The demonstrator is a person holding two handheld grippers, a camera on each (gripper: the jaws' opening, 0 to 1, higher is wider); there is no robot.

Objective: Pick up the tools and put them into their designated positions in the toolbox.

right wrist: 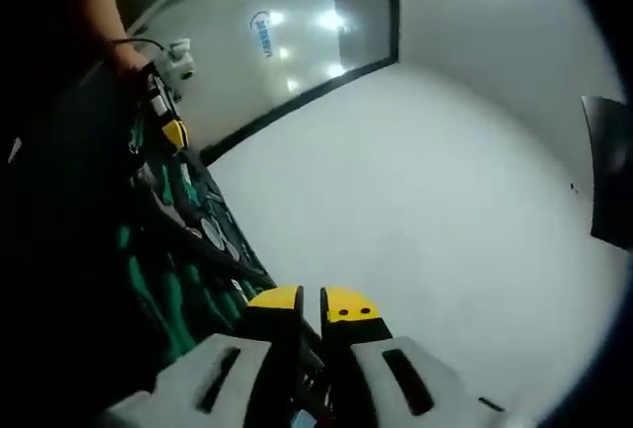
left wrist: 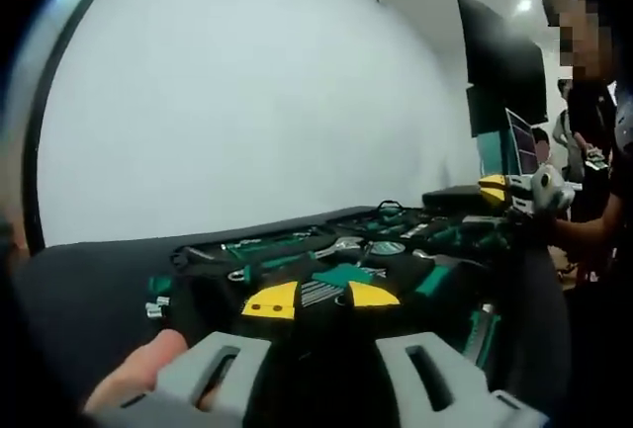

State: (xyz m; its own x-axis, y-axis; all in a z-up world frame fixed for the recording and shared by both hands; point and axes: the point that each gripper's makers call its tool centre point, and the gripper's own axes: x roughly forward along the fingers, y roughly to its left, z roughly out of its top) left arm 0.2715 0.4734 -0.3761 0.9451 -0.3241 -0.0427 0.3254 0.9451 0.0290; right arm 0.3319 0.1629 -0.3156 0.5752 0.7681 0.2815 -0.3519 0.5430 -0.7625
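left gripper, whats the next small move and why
Probably ease the left gripper forward and down toward the tools laid out on the black toolbox. Its yellow-tipped jaws stand apart with nothing between them, hovering short of the green-handled pieces, so it holds no tool yet. Which tool to take first I cannot tell at this blur.

Readable text: none in either view.
Wall sign [right wrist: 263,20]: a small blue mark high on the far wall in the right gripper view, too blurred to make out letters.
Laptop screen [left wrist: 521,141]: lit in the left gripper view, its contents too small to read.
Tools [left wrist: 336,255]: green and silver pieces lying in the black toolbox [left wrist: 99,290], with no legible marking or number on them.
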